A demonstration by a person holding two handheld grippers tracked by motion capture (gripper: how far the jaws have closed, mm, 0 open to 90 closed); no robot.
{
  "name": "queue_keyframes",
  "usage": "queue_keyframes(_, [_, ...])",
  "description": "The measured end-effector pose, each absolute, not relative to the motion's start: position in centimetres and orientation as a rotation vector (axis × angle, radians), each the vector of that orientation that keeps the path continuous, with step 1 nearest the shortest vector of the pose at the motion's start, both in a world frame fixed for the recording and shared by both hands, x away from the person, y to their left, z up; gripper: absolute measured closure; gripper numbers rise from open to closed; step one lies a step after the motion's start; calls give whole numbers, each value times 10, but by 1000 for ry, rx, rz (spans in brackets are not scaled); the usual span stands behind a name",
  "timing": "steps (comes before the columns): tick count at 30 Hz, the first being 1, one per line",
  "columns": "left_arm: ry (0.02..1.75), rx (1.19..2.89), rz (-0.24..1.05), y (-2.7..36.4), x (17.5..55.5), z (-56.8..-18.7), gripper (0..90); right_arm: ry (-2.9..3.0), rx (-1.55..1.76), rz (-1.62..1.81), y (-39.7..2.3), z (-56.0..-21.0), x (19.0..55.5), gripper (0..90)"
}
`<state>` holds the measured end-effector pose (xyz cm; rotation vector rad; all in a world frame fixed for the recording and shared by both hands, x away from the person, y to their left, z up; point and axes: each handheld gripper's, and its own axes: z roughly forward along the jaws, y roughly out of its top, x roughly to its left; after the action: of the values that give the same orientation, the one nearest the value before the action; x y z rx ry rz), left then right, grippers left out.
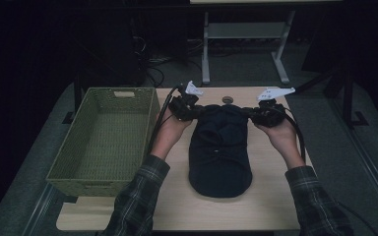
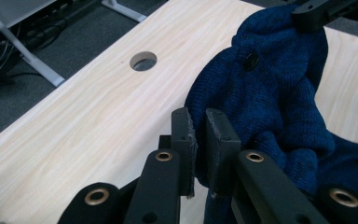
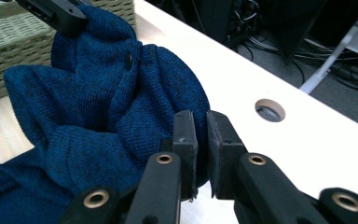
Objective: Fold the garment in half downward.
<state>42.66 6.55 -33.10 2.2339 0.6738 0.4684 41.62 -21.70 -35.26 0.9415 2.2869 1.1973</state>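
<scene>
High view: dark blue knit garment (image 1: 220,150) lies mid tabletop (image 1: 270,206), near end rounded and flat, far end bunched up between my two grippers. L gripper (image 1: 195,112) sits at the garment's far-left corner, R gripper (image 1: 250,112) at the far-right corner, both touching cloth. My L hand (image 1: 170,132) and R hand (image 1: 279,133) come in from the bottom, plaid sleeves. Green woven basket (image 1: 106,139) stands on the left, just beside the tabletop edge and my L arm. Round cable hole (image 1: 227,100) in the tabletop just past the garment's far end. Table legs and cables on the floor behind, dim.

L gripper view: my jaws nearly pressed together, pinching a fold of the blue knit edge between the pads. Garment (image 2: 270,102) hangs to the right of the jaws, lifted off the wood there, w/ a small dark button (image 2: 250,60) on it. Other gripper's black jaw tip clamps the cloth at top right. Cable hole (image 2: 143,61) up left, well apart from the cloth.

R gripper view: same story, jaws nearly pressed together w/ knit edge pinched between them. Garment (image 3: 107,107) bulks to the left, button (image 3: 129,60) visible. Other gripper's jaw bites the cloth top left. Basket (image 3: 14,51) behind it, hole (image 3: 269,110) to the right.
</scene>
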Motion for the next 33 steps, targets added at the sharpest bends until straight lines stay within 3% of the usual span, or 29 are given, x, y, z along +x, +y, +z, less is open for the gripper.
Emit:
queue_keyframes(10, [637, 2257, 481, 68, 397, -342, 822, 2297, 885, 1191, -213, -362, 389, 817])
queue_keyframes(33, [599, 2210, 218, 88, 345, -358, 810, 2399, 836, 1276, -222, -374, 326, 801])
